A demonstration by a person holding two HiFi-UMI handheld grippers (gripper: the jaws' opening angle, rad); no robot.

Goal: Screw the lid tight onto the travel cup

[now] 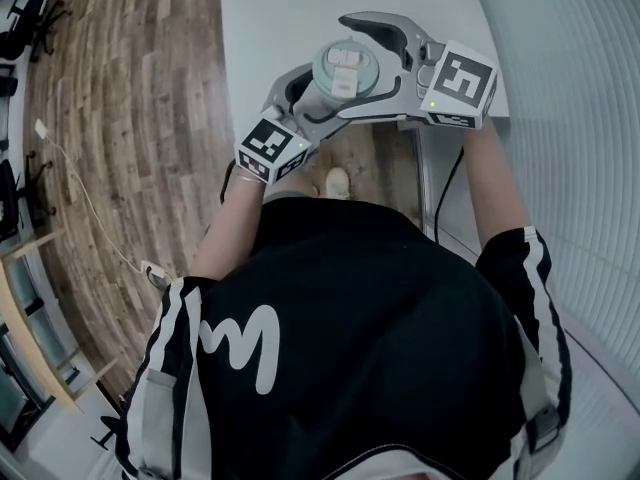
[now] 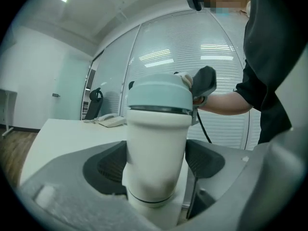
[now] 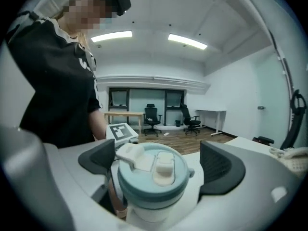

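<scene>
Travel cup body is clamped in the left gripper jaws and held upright near the table. Right gripper jaws are spread either side of the lid, pads clear of it. Lid is seated level; tightness unconfirmed, another turn probably needed.

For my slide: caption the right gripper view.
Right tongs open around the teal lid on the white travel cup.

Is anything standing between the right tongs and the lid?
Nothing visible does. The lid sits on the travel cup, directly between the open right tongs. The left tongs clamp the cup's body.
</scene>
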